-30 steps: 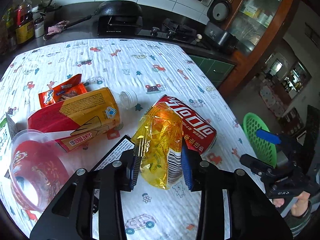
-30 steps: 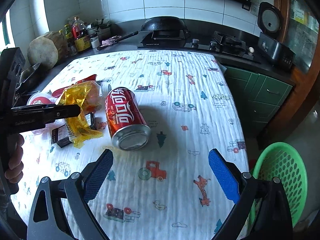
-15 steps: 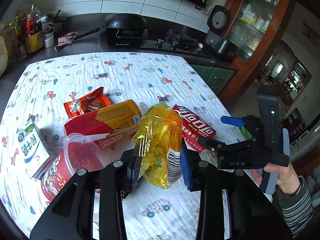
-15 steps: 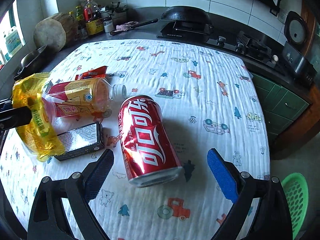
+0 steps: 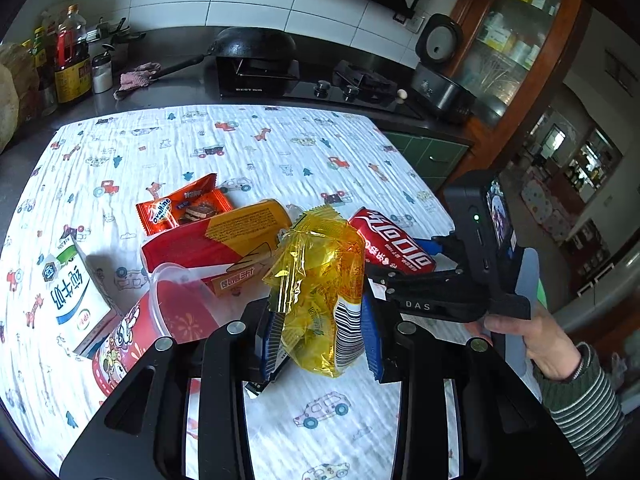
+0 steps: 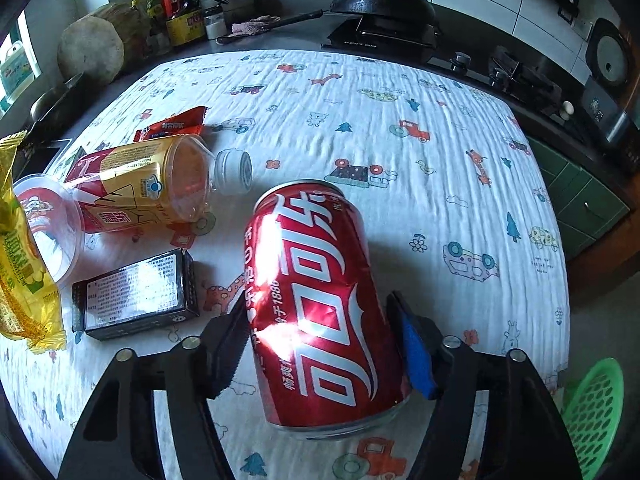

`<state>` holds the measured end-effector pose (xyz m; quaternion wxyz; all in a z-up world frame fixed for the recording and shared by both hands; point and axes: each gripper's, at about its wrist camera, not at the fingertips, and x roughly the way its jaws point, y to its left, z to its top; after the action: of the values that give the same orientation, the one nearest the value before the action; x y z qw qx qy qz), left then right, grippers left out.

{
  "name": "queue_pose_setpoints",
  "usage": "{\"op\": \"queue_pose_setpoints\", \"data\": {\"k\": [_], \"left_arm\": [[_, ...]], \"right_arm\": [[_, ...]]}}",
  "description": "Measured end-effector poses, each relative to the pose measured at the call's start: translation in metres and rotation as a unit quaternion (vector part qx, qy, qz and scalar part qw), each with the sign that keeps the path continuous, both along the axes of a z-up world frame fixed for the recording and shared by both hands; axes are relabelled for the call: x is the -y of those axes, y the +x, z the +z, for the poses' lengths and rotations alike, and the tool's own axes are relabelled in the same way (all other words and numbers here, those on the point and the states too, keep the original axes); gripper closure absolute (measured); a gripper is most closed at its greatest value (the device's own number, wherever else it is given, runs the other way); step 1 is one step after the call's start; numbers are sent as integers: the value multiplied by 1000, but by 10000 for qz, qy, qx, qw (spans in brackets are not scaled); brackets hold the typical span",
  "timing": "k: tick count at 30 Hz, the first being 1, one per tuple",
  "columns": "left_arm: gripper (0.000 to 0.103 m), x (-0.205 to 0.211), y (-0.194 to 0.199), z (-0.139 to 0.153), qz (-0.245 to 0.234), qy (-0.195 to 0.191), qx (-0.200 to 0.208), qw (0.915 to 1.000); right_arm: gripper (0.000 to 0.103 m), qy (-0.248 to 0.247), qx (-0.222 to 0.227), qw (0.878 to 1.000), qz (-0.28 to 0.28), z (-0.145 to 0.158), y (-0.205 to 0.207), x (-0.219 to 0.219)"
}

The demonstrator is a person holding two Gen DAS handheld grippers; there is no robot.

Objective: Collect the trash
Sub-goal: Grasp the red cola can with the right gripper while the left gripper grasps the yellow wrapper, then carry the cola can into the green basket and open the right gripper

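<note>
A crumpled yellow wrapper [image 5: 320,280] hangs just above the table with my left gripper [image 5: 320,320] shut on it; it also shows at the left edge of the right wrist view as the yellow wrapper [image 6: 24,272]. A red cola can [image 6: 320,300] lies on its side on the patterned tablecloth [image 6: 440,140]. My right gripper [image 6: 324,344] straddles the can's lower half. Its jaws are closing, and both blue pads [image 6: 416,356] lie against the can's sides. From the left wrist view the can [image 5: 392,240] sits under the right gripper, held by a hand [image 5: 548,344].
A plastic bottle [image 6: 140,184] with a yellow-red label, a red cup [image 5: 136,332], a milk carton [image 5: 72,292], an orange snack wrapper [image 5: 184,208] and a black box [image 6: 136,296] lie at the left. A green basket [image 6: 596,412] stands on the floor beyond the table's right edge.
My right gripper came down over the can and its wide jaws narrowed onto the can's sides. My left gripper rose a little at first with the yellow wrapper, then held still.
</note>
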<state>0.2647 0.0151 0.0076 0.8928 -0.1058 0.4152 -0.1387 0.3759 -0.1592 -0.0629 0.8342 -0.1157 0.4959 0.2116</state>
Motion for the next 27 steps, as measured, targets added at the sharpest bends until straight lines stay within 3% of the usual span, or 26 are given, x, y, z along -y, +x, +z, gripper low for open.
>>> {"op": "queue_pose_setpoints", "data": {"k": [12, 20, 27], "left_arm": [[69, 33, -4, 4, -338, -69, 36, 9994], [70, 81, -6, 6, -794, -108, 36, 9968], [70, 131, -8, 11, -1239, -89, 45, 9922]], "right_arm": [[40, 268, 185, 9982, -500, 30, -37, 48], [40, 329, 288, 9925, -1142, 41, -64, 123], [40, 194, 387, 9800, -1944, 48, -81, 207]]}}
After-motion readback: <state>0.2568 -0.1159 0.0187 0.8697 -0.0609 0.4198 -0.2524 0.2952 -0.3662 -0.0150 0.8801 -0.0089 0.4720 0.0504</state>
